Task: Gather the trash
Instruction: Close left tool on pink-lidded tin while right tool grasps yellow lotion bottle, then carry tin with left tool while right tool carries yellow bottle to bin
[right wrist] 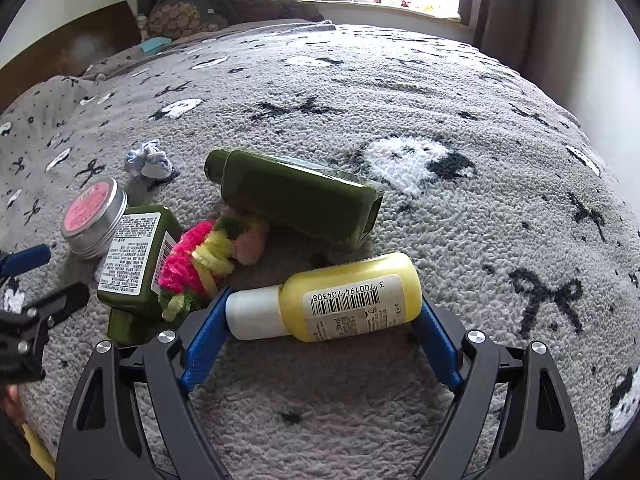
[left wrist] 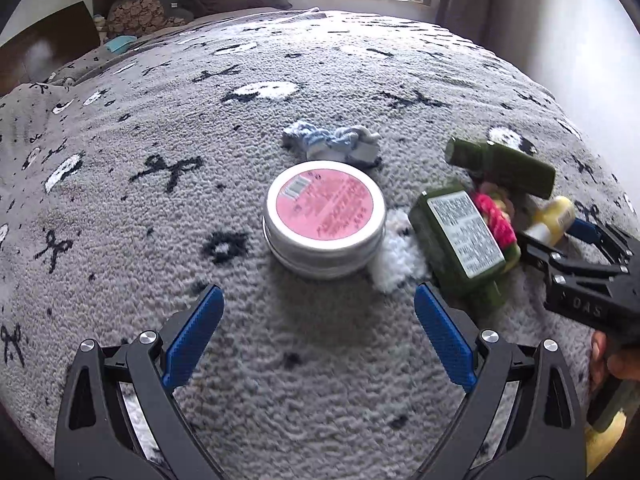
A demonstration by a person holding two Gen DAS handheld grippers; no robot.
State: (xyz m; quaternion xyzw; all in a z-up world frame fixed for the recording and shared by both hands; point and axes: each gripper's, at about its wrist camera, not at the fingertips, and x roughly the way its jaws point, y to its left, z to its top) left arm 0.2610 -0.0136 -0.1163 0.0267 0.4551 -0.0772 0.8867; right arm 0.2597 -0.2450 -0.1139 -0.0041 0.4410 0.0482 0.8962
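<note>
Fuzzy grey bedspread (right wrist: pixel 460 92), knitted with black bows and white patches, fills both my views. My right gripper (right wrist: pixel 324 308) has its blue ribbed fingers (right wrist: pixel 204 340) spread around a small yellow bottle (right wrist: pixel 344 300) lying on its side, white cap and barcode label showing; whether the pads actually press it, I cannot tell. Just beyond the yellow bottle lie two dark green bottles (right wrist: pixel 300 196), one with a white printed label (right wrist: pixel 132 252), with a pink-and-yellow fluffy bundle (right wrist: pixel 196 264) between them. My left gripper (left wrist: pixel 320 328) gapes wide and holds nothing, facing a round metal tin (left wrist: pixel 324 220) with a pink label, left of the yellow bottle.
</note>
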